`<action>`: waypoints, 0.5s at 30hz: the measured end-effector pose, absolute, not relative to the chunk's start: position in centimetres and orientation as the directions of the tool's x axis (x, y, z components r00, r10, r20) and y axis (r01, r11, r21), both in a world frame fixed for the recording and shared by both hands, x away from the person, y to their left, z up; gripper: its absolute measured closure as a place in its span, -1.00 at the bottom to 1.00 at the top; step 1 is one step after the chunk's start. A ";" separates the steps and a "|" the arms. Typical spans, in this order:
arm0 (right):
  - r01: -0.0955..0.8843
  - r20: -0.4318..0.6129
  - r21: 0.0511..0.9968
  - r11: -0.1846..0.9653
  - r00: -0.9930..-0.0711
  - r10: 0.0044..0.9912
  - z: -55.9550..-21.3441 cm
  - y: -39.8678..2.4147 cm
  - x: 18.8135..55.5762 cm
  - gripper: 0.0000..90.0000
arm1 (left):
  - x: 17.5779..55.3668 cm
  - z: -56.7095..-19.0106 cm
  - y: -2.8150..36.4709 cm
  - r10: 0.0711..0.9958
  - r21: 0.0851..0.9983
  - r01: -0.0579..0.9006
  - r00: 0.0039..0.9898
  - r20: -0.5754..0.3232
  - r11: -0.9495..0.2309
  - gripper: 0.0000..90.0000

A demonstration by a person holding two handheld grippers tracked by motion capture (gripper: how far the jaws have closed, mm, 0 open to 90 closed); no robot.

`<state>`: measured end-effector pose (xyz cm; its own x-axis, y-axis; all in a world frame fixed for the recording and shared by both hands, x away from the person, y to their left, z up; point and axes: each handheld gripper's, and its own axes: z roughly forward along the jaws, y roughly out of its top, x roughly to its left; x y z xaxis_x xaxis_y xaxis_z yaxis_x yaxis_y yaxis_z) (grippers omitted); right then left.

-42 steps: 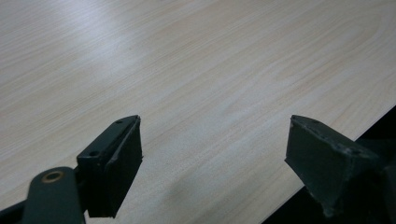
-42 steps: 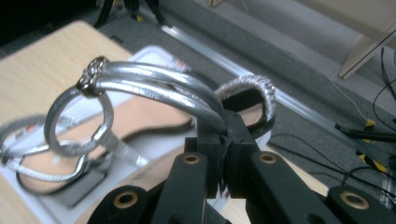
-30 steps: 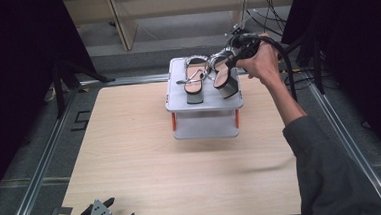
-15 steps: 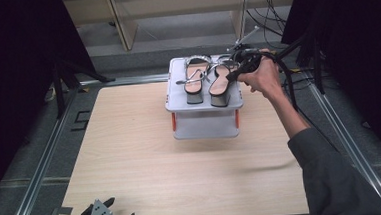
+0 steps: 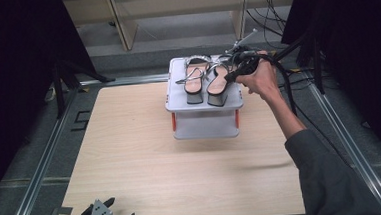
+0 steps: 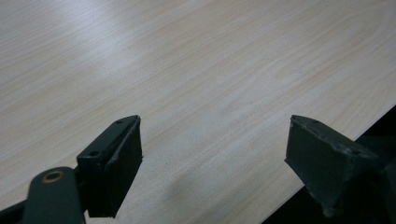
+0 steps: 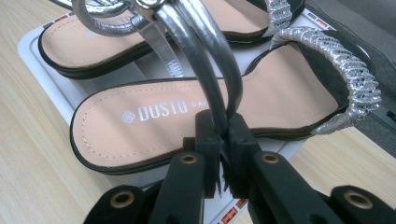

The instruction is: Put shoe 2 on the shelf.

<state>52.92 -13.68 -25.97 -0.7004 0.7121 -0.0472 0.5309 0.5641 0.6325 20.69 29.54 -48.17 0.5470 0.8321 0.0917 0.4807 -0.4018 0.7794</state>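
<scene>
Right hand-held gripper (image 7: 223, 140) clamped tight on the silver ankle strap (image 7: 205, 70) of the right sandal (image 5: 219, 80), nothing else between the pads. Sandal sitting flat on top of the grey stand (image 5: 178, 105) at the far middle of the counter (image 5: 131, 156), just beside its mate, the left sandal (image 5: 194, 77); toes toward the far edge, heels toward the near one. Both soles apparently down on the stand top, so placement looks essentially done. Left to do, by the look of it: release the strap, back the right hand (image 5: 259, 78) clear without dragging the sandal off line. Pair roughly parallel, small gap between, no obvious straightening needed. Left hand-held gripper (image 6: 215, 158) idle at the near left corner of the counter, jaws wide apart, holding nothing, bare wood under it.
</scene>
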 end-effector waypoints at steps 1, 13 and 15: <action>0.527 -0.048 0.633 0.567 -0.704 0.709 -26.0 -13.7 53.0 0.91 | 20.7 -48.2 29.5 0.832 0.779 0.481 0.548 0.091 -0.402 -0.60; 0.536 -0.040 0.651 0.537 -0.683 0.730 -26.2 -14.1 53.3 0.73 | 20.7 -48.2 29.5 0.832 0.779 0.481 0.548 0.092 -0.402 -0.60; 0.552 -0.004 0.670 0.495 -0.665 0.747 -26.1 -14.5 53.1 0.42 | 20.7 -48.1 29.6 0.831 0.778 0.482 0.549 0.091 -0.404 -0.60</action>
<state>53.13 -14.54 -26.15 -0.6647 0.7471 -0.0044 0.5524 0.4955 0.6703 20.68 29.57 -48.14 0.5489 0.8309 0.0914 0.4820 -0.4039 0.7776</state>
